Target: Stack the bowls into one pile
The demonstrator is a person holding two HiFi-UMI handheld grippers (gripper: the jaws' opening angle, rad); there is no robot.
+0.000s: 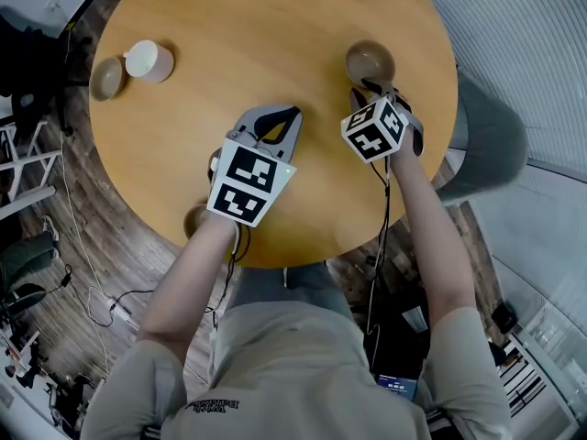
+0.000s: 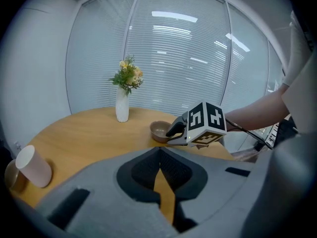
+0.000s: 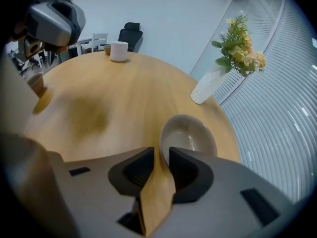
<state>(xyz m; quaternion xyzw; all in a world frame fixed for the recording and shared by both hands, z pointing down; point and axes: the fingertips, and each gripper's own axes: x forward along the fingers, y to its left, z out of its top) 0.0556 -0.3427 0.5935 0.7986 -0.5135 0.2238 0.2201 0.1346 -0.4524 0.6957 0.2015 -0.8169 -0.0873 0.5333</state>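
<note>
A tan bowl (image 1: 370,62) sits at the right of the round wooden table (image 1: 229,26). My right gripper (image 1: 365,88) is at its near rim. In the right gripper view the jaws (image 3: 164,155) are closed to a narrow gap with the bowl's (image 3: 190,133) rim between them. A second brown bowl (image 1: 106,78) stands at the far left beside a white cup (image 1: 149,60). A third small brown bowl (image 1: 194,218) shows at the table's near edge, partly hidden under my left gripper (image 1: 280,115). That gripper is shut and empty (image 2: 159,155) above mid-table.
A white vase with flowers (image 2: 122,110) stands at the table's far edge, beyond the tan bowl (image 2: 160,130). Slatted blinds and glass lie behind it. Chairs and cables surround the table on the floor.
</note>
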